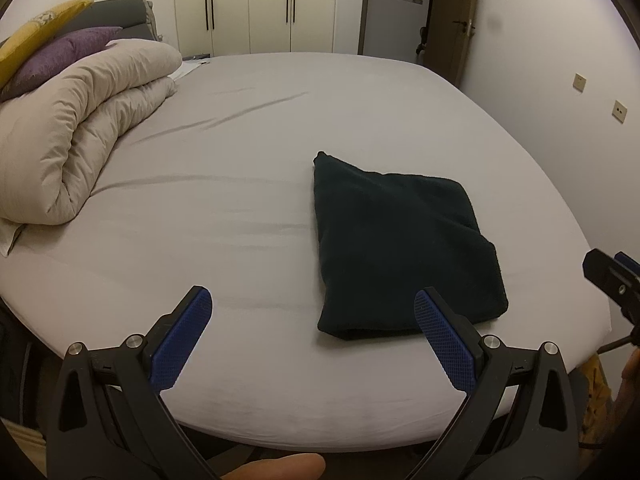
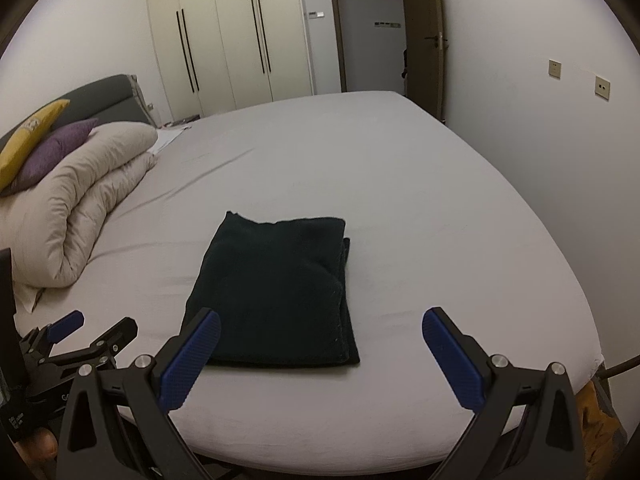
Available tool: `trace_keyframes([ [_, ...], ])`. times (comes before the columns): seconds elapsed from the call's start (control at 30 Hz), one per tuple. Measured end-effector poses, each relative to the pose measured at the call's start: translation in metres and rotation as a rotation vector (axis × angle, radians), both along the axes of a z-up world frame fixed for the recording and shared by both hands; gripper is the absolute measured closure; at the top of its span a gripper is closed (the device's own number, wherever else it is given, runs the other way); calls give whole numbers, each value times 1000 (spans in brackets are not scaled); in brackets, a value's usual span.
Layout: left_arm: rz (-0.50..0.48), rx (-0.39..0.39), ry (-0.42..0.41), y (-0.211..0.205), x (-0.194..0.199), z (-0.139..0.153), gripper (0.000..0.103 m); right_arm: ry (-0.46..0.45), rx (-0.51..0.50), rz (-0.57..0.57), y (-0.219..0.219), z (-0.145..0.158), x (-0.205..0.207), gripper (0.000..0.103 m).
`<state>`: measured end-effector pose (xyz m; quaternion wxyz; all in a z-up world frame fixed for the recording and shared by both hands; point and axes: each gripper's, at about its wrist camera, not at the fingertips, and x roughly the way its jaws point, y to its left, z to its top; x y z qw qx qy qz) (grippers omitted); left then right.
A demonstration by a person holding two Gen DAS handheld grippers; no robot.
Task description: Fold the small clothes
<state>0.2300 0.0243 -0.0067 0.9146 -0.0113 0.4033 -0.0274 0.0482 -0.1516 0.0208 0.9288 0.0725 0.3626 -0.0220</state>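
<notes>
A dark green, nearly black garment lies folded into a rectangle on the grey bed sheet, near the front edge. It also shows in the right wrist view. My left gripper is open and empty, held above the bed's front edge just left of the garment. My right gripper is open and empty, held just in front of the garment. The right gripper shows at the right edge of the left wrist view. The left gripper shows at the lower left of the right wrist view.
A rolled beige duvet lies at the left of the bed, with a purple cushion and a yellow cushion behind it. A white wall runs along the right side. Wardrobes and a doorway stand behind.
</notes>
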Motion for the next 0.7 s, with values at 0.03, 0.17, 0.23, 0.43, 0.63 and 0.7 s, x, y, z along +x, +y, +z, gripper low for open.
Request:
trace_keyframes([
  [0.03,0,0,1,1,0,-1,0,8,-4,0,1,-2,1,0],
  [0.17,7,-7,12,6,1,-7,0,37,0,-4,4,-9,4,0],
  [0.23,13,-9,17,9,2,-10,0,55,-1,-5,7,-13,5,0],
  [0.43,15,-14,27,11,4,-16,0,93,-9,6,14,-22,6,0],
  [0.63,15,-18,30,12,4,-19,0,106,-20,5,17,-26,6,0],
  [0.7,15,-19,30,12,4,-20,0,110,-18,0,16,-27,5,0],
])
